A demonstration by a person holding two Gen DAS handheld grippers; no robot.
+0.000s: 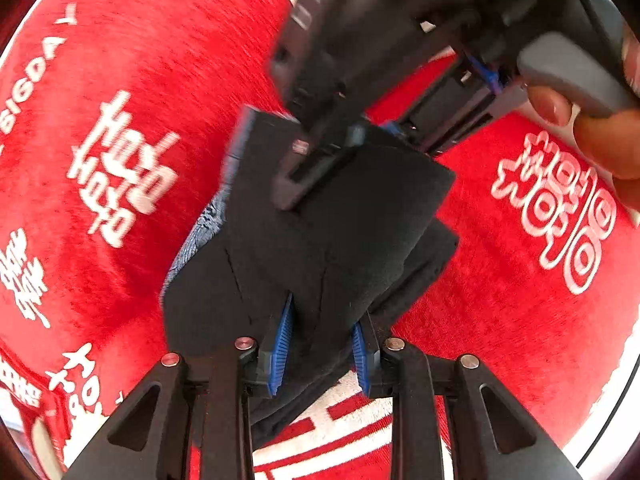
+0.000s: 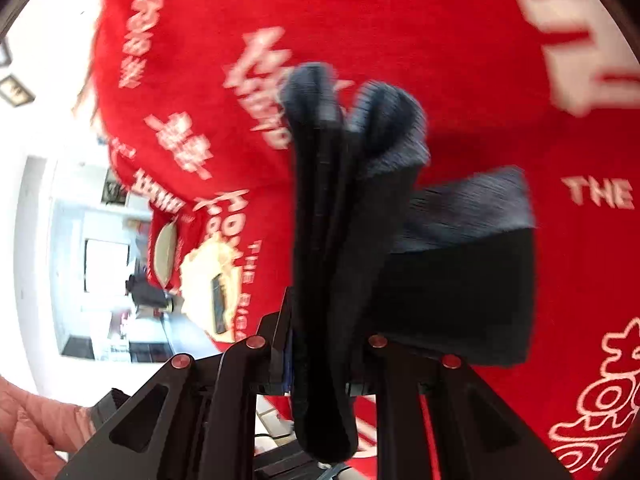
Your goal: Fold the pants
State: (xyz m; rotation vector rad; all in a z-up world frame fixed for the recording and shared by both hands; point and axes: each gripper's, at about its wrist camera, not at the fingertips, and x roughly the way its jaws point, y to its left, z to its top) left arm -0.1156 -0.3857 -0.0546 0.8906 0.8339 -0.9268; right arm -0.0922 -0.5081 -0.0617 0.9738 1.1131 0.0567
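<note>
The dark navy pants (image 1: 304, 240) hang folded between both grippers above a red blanket (image 1: 500, 280) with white lettering. My left gripper (image 1: 320, 348) is shut on a bunched fold of the cloth, with its blue pads (image 1: 282, 344) pressed against it. Across the fold, at the top of the left wrist view, the right gripper (image 1: 320, 152) clamps the far edge, held by a hand (image 1: 600, 136). In the right wrist view the pants (image 2: 340, 240) drape thickly through my right gripper (image 2: 320, 360), which is shut on them. A ribbed grey waistband (image 2: 472, 204) sticks out to the right.
The red blanket (image 2: 400, 20) covers the whole work surface, with a white patch (image 1: 340, 412) under the left gripper. At left in the right wrist view lie the blanket's edge, a white room with furniture (image 2: 104, 264) and a pink sleeve (image 2: 32, 432).
</note>
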